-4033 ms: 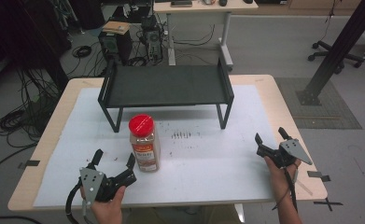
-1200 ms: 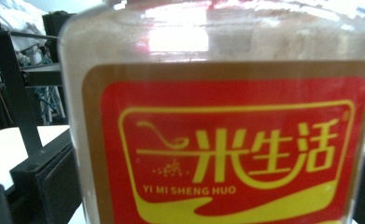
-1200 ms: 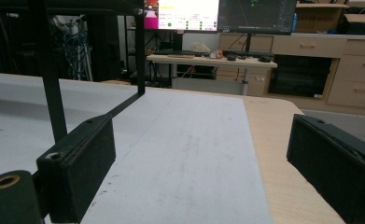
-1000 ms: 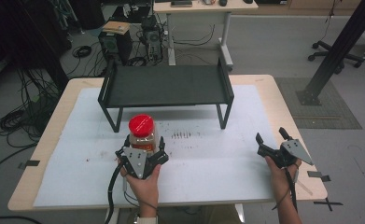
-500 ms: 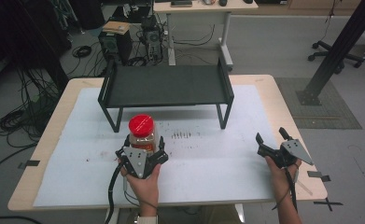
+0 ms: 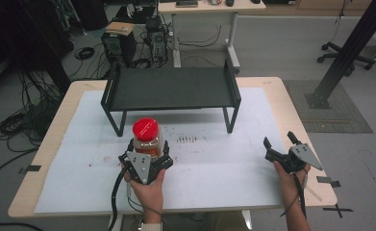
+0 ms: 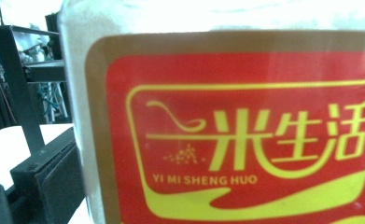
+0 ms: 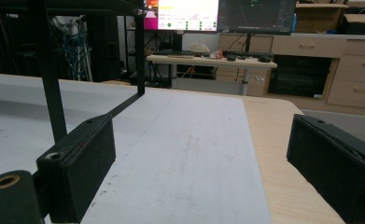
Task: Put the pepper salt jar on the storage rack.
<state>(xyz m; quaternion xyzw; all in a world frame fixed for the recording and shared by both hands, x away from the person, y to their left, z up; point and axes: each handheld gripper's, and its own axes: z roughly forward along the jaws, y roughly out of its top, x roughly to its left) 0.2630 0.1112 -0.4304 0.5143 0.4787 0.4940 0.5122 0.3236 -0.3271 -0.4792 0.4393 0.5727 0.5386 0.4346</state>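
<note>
A clear jar with a red lid point(image 6: 145, 129) and a red and yellow label stands upright on the white mat, in front of the black rack point(image 6: 171, 89). My left gripper point(image 6: 147, 154) is behind it on the near side, one jaw on each side of its body, shut on it. In the left gripper view the jar's label point(image 7: 236, 140) is very close, and one black finger point(image 7: 49, 177) presses its left wall. My right gripper point(image 6: 278, 139) rests open near the table's right front corner, nothing between its fingers point(image 8: 77, 168).
The rack stands across the back of the white mat point(image 6: 224, 163), and its thin legs point(image 8: 49, 84) rise left of my right gripper. Bare wooden table edge point(image 6: 291, 106) runs along the right. Desks, cables and computers stand on the floor beyond.
Four seconds ago my left gripper lay open at the front left; it has moved right and forward to close around the jar. Over the last second nothing moved.
</note>
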